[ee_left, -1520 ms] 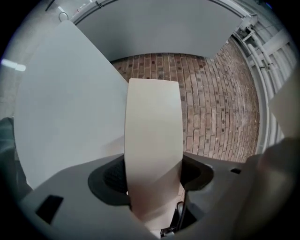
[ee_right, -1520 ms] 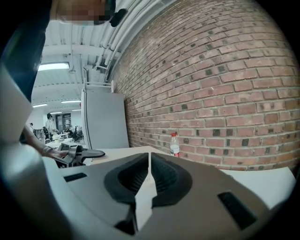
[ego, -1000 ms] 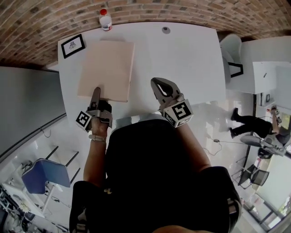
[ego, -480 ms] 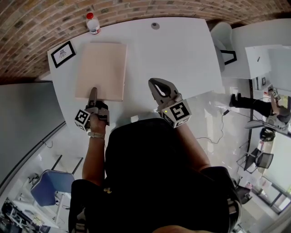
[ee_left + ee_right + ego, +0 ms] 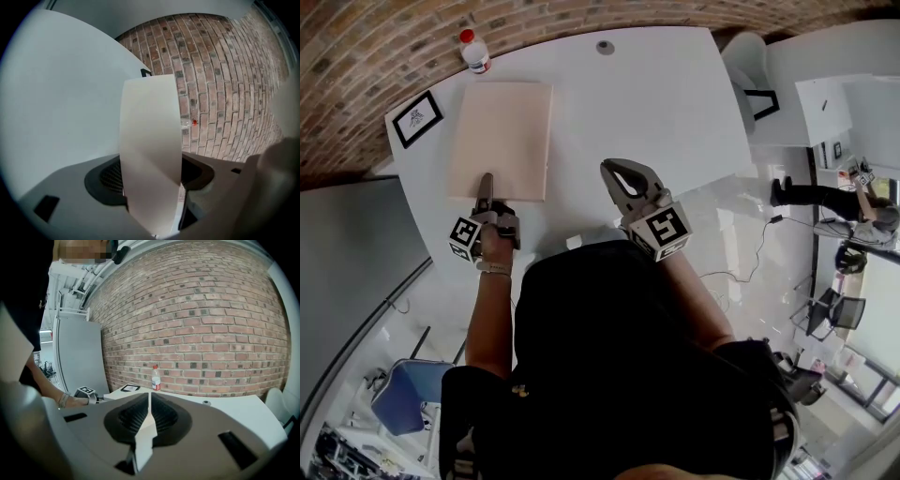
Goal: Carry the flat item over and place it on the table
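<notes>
Probably an office: white table (image 5: 675, 122), brick wall (image 5: 356, 56), blue chair (image 5: 397, 398).

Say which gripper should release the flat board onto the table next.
Left: the left gripper grips the flat board by its near edge, over the table. The right gripper is shut on nothing, away from the board.

No word, number or brand reads clearly anywhere. Black-and-white square markers — patterns, not letters — stand on the cube of the left gripper (image 5: 486, 181) and the cube of the right gripper (image 5: 613, 172). Small black-framed white card (image 5: 416, 118) on the white table (image 5: 656, 94): dark print, too small to read. Clear red-capped plastic bottle (image 5: 473, 53) — label illegible.
</notes>
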Demonstrator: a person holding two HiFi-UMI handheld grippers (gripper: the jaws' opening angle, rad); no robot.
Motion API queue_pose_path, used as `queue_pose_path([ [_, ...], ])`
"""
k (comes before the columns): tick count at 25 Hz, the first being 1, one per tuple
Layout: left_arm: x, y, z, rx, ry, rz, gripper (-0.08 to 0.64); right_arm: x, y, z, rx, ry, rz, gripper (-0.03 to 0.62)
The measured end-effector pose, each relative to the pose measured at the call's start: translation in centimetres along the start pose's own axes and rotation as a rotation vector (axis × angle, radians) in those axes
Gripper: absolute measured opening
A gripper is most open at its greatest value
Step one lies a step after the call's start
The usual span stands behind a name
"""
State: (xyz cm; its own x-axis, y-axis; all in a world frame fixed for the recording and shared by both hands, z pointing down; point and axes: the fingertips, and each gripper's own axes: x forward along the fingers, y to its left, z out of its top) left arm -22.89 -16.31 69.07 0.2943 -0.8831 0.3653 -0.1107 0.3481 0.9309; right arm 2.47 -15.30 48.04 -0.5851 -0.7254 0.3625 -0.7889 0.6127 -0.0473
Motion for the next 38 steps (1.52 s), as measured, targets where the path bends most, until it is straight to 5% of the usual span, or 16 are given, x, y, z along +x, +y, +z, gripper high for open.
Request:
queue_pose_path([
  [11, 1.1, 2.4, 0.6, 0.144, 0.007, 0.119, 0.354, -0.3, 0.3, -0.1, -0.026, 0.013, 0.000, 0.025],
  [21, 0.6, 5.0, 1.4, 0.241, 0.012, 0.309, 0.393, -0.5, 0.2, -0.5, -0.029, 0.024, -0.001, 0.025],
  [29, -0.5, 4.8, 1.0, 0.229, 0.027, 0.359, 0.393, -0.5, 0.5, 0.0, -0.030, 0.012, 0.014, 0.025],
  [38, -1.8, 2.8, 0.3, 0.276, 0.050, 0.311, 0.393, -0.4, 1.2, 0.5, -0.032, -0.015, 0.059, 0.025],
])
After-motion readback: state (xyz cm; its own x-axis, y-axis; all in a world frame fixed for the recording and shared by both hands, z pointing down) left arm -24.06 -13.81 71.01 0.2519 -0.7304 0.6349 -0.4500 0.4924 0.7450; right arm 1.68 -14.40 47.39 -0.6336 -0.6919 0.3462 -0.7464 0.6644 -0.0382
